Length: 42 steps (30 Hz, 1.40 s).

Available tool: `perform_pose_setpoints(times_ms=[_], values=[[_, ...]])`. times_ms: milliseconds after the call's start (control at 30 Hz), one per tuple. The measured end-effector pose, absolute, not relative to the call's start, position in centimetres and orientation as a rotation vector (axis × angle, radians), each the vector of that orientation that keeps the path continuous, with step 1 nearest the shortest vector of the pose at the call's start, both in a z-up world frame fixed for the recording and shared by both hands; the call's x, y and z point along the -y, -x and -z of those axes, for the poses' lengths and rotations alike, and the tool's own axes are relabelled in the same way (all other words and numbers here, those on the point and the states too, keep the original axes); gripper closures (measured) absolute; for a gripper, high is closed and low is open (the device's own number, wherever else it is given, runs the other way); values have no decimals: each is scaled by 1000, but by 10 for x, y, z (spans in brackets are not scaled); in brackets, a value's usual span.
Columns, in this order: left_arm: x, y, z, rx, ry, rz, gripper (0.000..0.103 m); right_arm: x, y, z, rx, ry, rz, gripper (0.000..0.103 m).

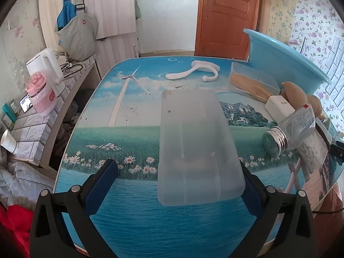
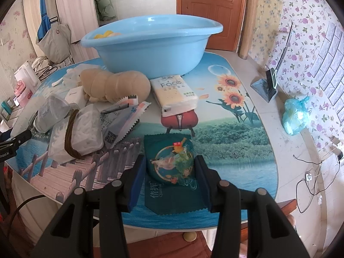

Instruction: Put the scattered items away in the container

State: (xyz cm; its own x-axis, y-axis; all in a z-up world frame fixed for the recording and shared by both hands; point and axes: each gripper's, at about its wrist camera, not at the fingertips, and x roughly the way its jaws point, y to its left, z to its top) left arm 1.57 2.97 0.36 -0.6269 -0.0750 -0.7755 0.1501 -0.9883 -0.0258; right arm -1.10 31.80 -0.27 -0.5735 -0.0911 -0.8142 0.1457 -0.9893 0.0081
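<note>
Green packet (image 2: pixel 171 167) in right gripper (image 2: pixel 169 172) (seemingly pinched)

My bench (image 1: pixel 137 219) is printed with blue sea, daisies and sunflowers; the basin (image 2: pixel 150 49) is pale blue, the packet (image 2: pixel 169 161) dark teal, the lid (image 1: pixel 193 146) seemingly frosted clear.

Brown wooden door (image 1: pixel 225 15) at top centre of left view, shut. White kettle (image 1: pixel 46 64) and pink cup (image 1: pixel 42 95) on side counter at left edge; paper cup (image 1: pixel 8 140) lower, lying tilted. Grey bag (image 1: pixel 77 35) with blue straps hangs upper left. In right view, blue plastic bag (image 2: pixel 295 116) on floor at right, floral wallpaper (image 2: pixel 305 21) behind; cables (image 2: pixel 311 172) lower right.
</note>
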Motion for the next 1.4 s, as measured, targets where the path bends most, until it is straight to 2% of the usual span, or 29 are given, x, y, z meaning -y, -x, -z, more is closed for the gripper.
perform_pose_setpoints(times_ms=[1400], values=[[-30, -17, -4, -122, -1278, 2740, 0, -318, 12, 3, -106, -1407, 2676, 58]])
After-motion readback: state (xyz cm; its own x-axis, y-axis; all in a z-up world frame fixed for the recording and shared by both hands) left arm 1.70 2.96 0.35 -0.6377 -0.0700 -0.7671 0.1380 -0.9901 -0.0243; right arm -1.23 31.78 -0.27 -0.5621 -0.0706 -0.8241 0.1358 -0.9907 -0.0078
